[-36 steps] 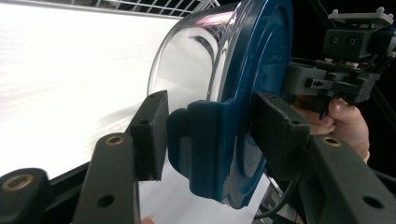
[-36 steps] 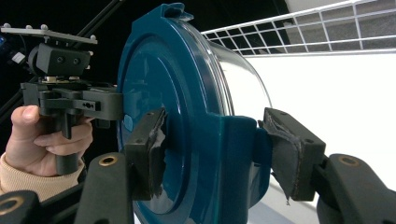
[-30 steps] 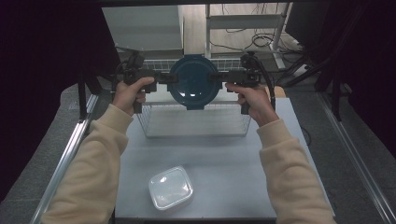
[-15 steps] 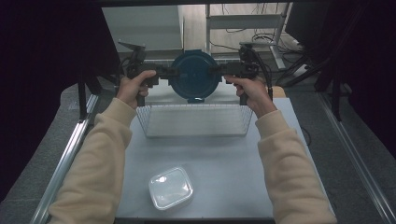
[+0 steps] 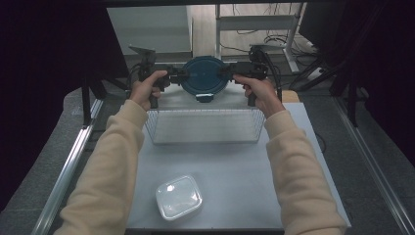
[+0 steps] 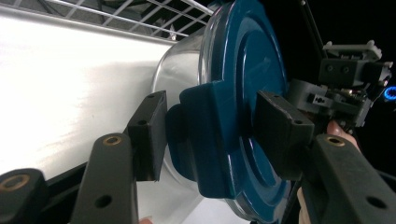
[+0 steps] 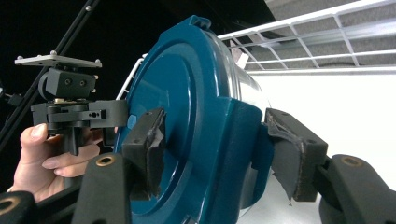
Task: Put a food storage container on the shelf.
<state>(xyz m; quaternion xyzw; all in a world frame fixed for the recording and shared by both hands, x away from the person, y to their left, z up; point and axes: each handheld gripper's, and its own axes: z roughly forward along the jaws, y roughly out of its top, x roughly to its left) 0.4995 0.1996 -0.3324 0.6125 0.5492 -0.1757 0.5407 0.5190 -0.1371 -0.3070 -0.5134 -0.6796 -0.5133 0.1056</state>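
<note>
A round clear container with a dark blue lid [image 5: 200,76] hangs over the far side of a wire basket [image 5: 205,128], lid facing up. My left gripper [image 5: 180,76] clamps the lid's left latch [image 6: 210,140], one pad on the lid top and one under the latch. My right gripper [image 5: 226,73] has the opposite latch [image 7: 233,140] between its pads. Those jaws have just been opening slightly but still touch it. The left gripper view has the right gripper [image 6: 345,79] beyond the lid. The left gripper [image 7: 70,109] and its hand appear in the right gripper view.
A small square clear box with a lid [image 5: 178,197] sits near the front of the white table [image 5: 244,171]. Metal frame rails run along both sides. Behind the table are desk legs and cables on the floor.
Both hands have carried the blue-lidded container away from the person, from above the basket's middle toward its far side. Both grips on the lid look unchanged.
</note>
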